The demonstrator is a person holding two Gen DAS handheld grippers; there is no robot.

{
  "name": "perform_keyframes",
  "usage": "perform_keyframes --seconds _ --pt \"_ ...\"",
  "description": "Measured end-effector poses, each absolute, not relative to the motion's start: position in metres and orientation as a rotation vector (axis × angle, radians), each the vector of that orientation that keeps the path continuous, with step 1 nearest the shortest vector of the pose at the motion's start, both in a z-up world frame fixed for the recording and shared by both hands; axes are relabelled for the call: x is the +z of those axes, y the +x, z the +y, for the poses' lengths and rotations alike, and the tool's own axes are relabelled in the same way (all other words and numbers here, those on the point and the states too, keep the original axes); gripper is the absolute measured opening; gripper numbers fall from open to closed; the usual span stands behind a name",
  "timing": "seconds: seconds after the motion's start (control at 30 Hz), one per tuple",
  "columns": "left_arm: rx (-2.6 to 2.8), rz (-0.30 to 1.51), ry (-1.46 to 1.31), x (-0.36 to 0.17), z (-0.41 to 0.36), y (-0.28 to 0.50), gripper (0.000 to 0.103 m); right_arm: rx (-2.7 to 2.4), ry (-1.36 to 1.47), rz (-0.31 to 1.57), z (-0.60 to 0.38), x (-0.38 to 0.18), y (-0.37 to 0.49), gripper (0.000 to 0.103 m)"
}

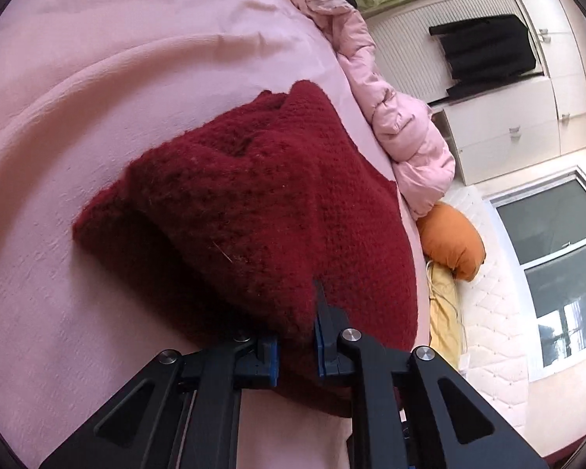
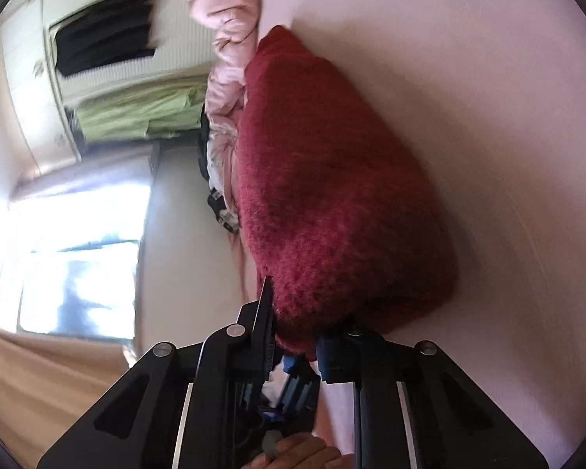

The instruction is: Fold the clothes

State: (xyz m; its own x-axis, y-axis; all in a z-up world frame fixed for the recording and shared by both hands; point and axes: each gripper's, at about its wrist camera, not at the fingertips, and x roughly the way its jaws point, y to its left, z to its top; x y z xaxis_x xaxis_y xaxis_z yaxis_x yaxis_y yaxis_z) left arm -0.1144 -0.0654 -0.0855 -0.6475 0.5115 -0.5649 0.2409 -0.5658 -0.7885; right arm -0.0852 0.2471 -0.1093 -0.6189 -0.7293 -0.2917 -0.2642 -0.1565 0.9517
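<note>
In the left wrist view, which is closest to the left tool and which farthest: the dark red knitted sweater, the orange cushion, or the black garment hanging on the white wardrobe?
1. Dark red knitted sweater: clamped in the left tool, on the pink bedsheet.
2. Orange cushion: to the right, past the bed's edge.
3. Black garment: upper right, hanging on the white wardrobe.

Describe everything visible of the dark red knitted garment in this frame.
The red knit garment is a thick, fuzzy, loosely knitted wool-like piece, bunched into a rumpled mound with folds and a raised peak at its far end. It lies on the pink bedsheet, close to the pink puffer jacket along the bed's edge. The left gripper and the right gripper each clamp its near edge, with knit bulging between the fingers. Which kind of garment it is cannot be told.
</note>
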Motion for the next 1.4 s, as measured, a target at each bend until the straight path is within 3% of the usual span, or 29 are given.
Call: perform_keyframes --seconds 0.07,0.13,0.3,0.33,0.37,0.4,0.43,0.47,0.53,0.6,0.63,0.7,0.77,0.8,0.83,0.87,0.9,0.97,1.07,1.1,1.13,1.2,1.23,1.27,1.33,1.4 --pt "2.312 -1.412 -1.227 -0.089 -0.068 -0.114 0.025 -1.783 1.154 -1.795 0.244 -0.117 -0.085 0.022" --pt "2.287 -1.460 -1.230 -0.093 -0.070 -0.114 0.034 -1.728 1.181 -1.858 0.245 -0.125 -0.083 0.041" --pt "2.267 -1.469 -1.211 -0.093 -0.071 -0.113 0.032 -1.715 1.192 -1.890 0.247 -0.130 -0.080 0.045" --pt "2.262 -1.464 -1.204 -0.092 -0.071 -0.113 0.014 -1.723 1.181 -1.874 0.246 -0.128 -0.081 0.045" --pt "2.276 -1.446 -1.192 -0.090 -0.070 -0.113 0.014 -1.732 1.170 -1.858 0.245 -0.127 -0.081 0.045" --pt "2.289 -1.429 -1.179 -0.087 -0.070 -0.112 0.014 -1.749 1.143 -1.836 0.245 -0.122 -0.081 0.036" --pt "2.295 -1.423 -1.185 -0.087 -0.069 -0.113 0.014 -1.776 1.138 -1.803 0.245 -0.118 -0.081 0.015" --pt "2.300 -1.418 -1.191 -0.087 -0.068 -0.114 0.015 -1.802 1.133 -1.769 0.245 -0.114 -0.081 0.015" --pt "2.256 -1.476 -1.225 -0.093 -0.069 -0.116 0.030 -1.793 1.140 -1.765 0.245 -0.114 -0.080 0.019" --pt "2.228 -1.522 -1.224 -0.096 -0.071 -0.117 0.032 -1.731 1.164 -1.816 0.244 -0.122 -0.080 0.028" --pt "2.226 -1.534 -1.218 -0.097 -0.071 -0.117 0.032 -1.712 1.180 -1.843 0.245 -0.126 -0.080 0.039" --pt "2.222 -1.559 -1.205 -0.097 -0.073 -0.115 0.032 -1.695 1.205 -1.879 0.247 -0.132 -0.079 0.043" --pt "2.255 -1.528 -1.168 -0.092 -0.074 -0.114 0.027 -1.701 1.198 -1.873 0.246 -0.130 -0.080 0.043" --pt "2.271 -1.512 -1.150 -0.089 -0.074 -0.114 0.013 -1.706 1.194 -1.869 0.246 -0.130 -0.080 0.043" --pt "2.287 -1.496 -1.132 -0.087 -0.075 -0.113 0.013 -1.733 1.169 -1.851 0.247 -0.127 -0.079 0.042" --pt "2.287 -1.499 -1.130 -0.087 -0.075 -0.114 0.013 -1.763 1.134 -1.833 0.249 -0.122 -0.078 0.035" --pt "2.286 -1.502 -1.128 -0.086 -0.075 -0.114 0.013 -1.792 1.099 -1.815 0.251 -0.118 -0.077 0.013" --pt "2.286 -1.508 -1.124 -0.086 -0.075 -0.115 0.013 -1.787 1.088 -1.805 0.251 -0.116 -0.078 0.013" --pt "2.240 -1.600 -1.134 -0.093 -0.081 -0.113 0.024 -1.737 1.136 -1.840 0.250 -0.124 -0.078 0.025" --pt "2.239 -1.643 -1.119 -0.095 -0.086 -0.111 0.029 -1.717 1.164 -1.874 0.251 -0.130 -0.076 0.041" --pt "2.239 -1.687 -1.103 -0.097 -0.090 -0.108 0.030 -1.712 1.164 -1.904 0.255 -0.132 -0.073 0.046" --pt "2.236 -1.745 -1.081 -0.100 -0.096 -0.105 0.026 -1.701 1.164 -1.961 0.261 -0.137 -0.069 0.046" --pt "2.234 -1.759 -1.075 -0.101 -0.098 -0.104 0.013 -1.720 1.149 -1.967 0.264 -0.136 -0.066 0.046" --pt "2.232 -1.772 -1.069 -0.102 -0.100 -0.103 0.012 -1.778 1.124 -1.958 0.268 -0.133 -0.063 0.045" --pt "2.228 -1.800 -1.058 -0.104 -0.103 -0.101 0.012 -1.841 1.065 -1.920 0.269 -0.125 -0.063 0.020" --pt "2.225 -1.827 -1.046 -0.106 -0.106 -0.099 0.013 -1.844 1.069 -1.898 0.267 -0.123 -0.065 0.022"
